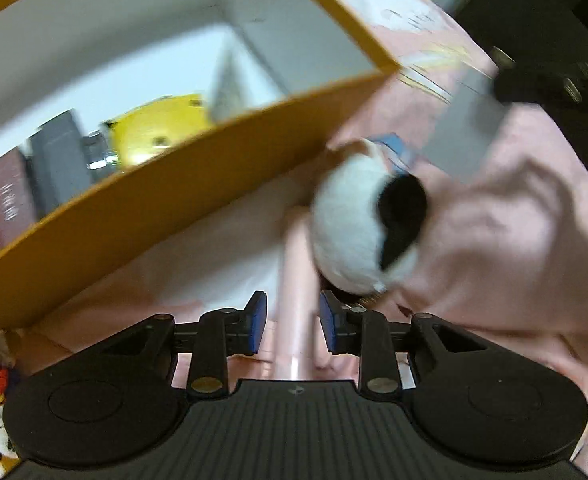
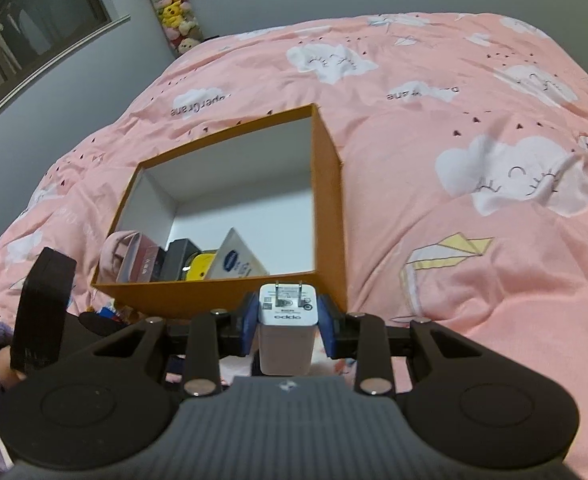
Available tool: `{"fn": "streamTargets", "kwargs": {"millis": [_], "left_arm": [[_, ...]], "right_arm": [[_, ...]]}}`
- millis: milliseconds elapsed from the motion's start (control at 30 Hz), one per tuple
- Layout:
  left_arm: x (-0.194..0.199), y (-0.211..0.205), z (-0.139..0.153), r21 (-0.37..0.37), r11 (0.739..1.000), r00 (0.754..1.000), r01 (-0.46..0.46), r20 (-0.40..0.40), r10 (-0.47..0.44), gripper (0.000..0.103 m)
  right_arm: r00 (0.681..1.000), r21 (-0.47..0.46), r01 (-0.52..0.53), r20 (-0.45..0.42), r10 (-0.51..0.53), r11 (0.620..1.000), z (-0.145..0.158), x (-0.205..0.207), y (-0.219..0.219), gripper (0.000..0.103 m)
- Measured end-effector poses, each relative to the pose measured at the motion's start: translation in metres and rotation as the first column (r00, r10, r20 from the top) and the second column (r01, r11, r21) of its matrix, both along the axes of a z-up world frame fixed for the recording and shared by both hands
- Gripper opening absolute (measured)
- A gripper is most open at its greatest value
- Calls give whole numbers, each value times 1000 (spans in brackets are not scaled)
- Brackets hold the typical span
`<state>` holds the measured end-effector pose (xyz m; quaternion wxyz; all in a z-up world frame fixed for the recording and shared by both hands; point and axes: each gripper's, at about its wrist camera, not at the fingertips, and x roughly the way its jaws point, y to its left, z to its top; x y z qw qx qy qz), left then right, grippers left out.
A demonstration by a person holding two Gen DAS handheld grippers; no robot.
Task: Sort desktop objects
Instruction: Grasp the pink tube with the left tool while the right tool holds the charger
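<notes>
Right gripper [image 2: 288, 322] clamped on white oppo charger [image 2: 288, 320], orange box [image 2: 326, 200] just ahead; left gripper [image 1: 293, 322] apart, empty; charger risks clipping the near wall on release

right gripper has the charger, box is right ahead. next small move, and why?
Probably carry the right gripper forward over the orange box's near wall, then release. Its pads clamp the white charger, which sits just short of that wall, and the box floor behind the items already inside looks bare.

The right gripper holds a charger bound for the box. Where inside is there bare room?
The orange box is bare along its far wall and right side. Its near-left corner is crowded: small boxes, a yellow item, a white packet.
</notes>
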<state>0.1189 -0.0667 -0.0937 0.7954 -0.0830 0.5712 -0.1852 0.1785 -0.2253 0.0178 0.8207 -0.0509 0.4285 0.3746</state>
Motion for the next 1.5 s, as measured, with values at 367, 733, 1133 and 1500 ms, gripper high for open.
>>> {"fn": "streamTargets", "kwargs": {"millis": [367, 733, 1133, 1500], "left_arm": [[9, 32, -50, -92, 992, 980, -83, -186, 65, 32], [12, 41, -81, -211, 962, 965, -171, -233, 120, 36], [-10, 29, -56, -207, 972, 988, -107, -130, 81, 17], [-23, -8, -54, -43, 999, 999, -10, -43, 8, 18]], "right_arm": [[999, 37, 12, -36, -11, 999, -16, 13, -9, 34], [997, 43, 16, -71, -13, 999, -28, 19, -7, 34], [998, 39, 21, -65, -18, 999, -27, 17, -6, 34], [999, 48, 13, -52, -11, 999, -22, 15, -4, 34]]}}
